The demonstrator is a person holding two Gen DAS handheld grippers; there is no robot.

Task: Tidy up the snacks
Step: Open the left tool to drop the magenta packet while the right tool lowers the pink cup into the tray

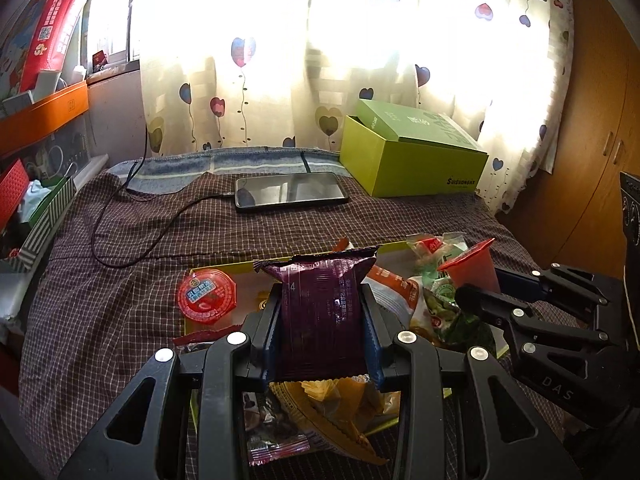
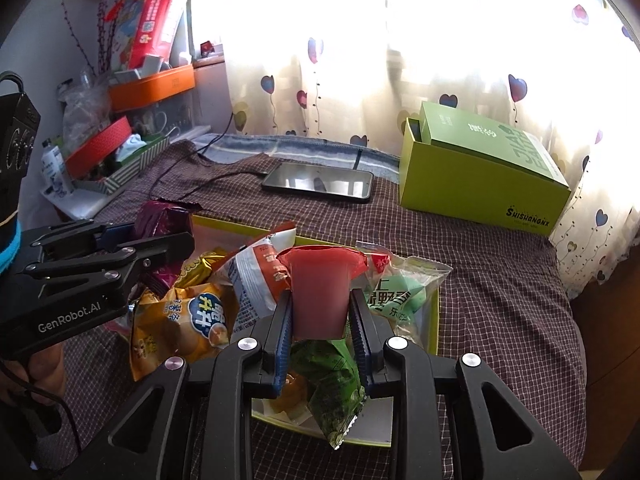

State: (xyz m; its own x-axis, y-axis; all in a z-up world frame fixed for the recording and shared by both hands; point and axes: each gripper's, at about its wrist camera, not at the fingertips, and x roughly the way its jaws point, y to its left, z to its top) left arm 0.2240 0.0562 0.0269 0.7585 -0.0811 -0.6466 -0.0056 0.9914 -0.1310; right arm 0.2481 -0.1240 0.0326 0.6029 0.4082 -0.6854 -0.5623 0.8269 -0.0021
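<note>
My left gripper (image 1: 322, 304) is shut on a dark purple snack packet (image 1: 322, 312) and holds it above a shallow yellow-green tray (image 1: 224, 270) of snacks. It also shows at the left of the right wrist view (image 2: 168, 236). My right gripper (image 2: 320, 304) is shut on a red jelly cup (image 2: 320, 288), held above the tray (image 2: 434, 320); the cup also shows in the left wrist view (image 1: 472, 268). A second red jelly cup (image 1: 206, 294) lies in the tray. An orange chip bag (image 2: 180, 328), a white-orange packet (image 2: 256, 280) and green packets (image 2: 332, 388) fill the tray.
A green box (image 1: 412, 156) with its lid ajar stands at the back right on the checked bedcover (image 1: 160, 220). A phone (image 1: 290, 190) on a charging cable lies in the middle back. Cluttered boxes (image 2: 116, 148) stand at the left, a wooden wardrobe (image 1: 592, 140) at the right.
</note>
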